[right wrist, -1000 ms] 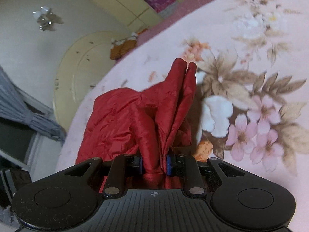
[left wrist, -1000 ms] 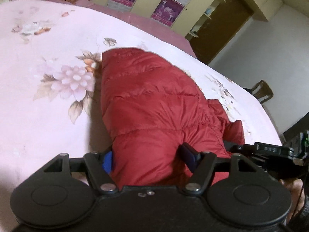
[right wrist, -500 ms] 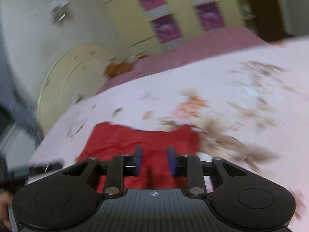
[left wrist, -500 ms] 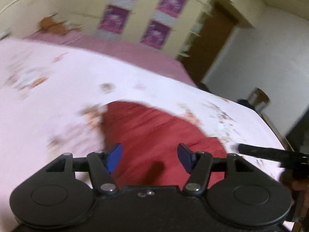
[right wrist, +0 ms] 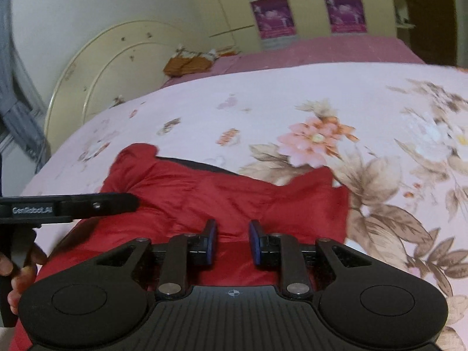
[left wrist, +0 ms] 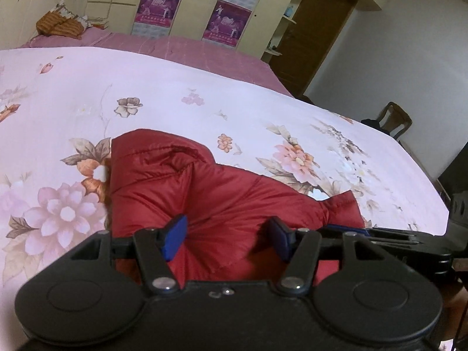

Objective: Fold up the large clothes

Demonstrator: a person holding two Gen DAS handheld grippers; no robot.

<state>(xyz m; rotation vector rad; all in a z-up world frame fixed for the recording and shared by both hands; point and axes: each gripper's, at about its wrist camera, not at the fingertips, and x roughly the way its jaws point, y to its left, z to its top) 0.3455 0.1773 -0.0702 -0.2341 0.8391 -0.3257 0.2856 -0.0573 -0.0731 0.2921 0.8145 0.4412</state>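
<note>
A red puffy jacket (left wrist: pixel 204 199) lies folded into a bundle on the pink floral bedsheet (left wrist: pixel 175 93). It also shows in the right wrist view (right wrist: pixel 234 196). My left gripper (left wrist: pixel 229 235) is open and empty, held just above the jacket's near part. My right gripper (right wrist: pixel 232 242) is open and empty, just above the jacket's near edge. The left gripper's finger (right wrist: pixel 96 203) shows at the left of the right wrist view. The right gripper (left wrist: pixel 380 238) shows at the right of the left wrist view.
The bed's curved cream headboard (right wrist: pixel 122 58) and an orange-brown pillow (left wrist: pixel 58 25) are at the far end. Cream wardrobes with purple posters (left wrist: pixel 234 20) line the wall. A brown door (left wrist: pixel 316 29) and a wooden chair (left wrist: pixel 395 120) stand right of the bed.
My right gripper has let go of the jacket fold it held and opened. Both grippers have lifted and tilted up. The jacket now lies flatter on the sheet.
</note>
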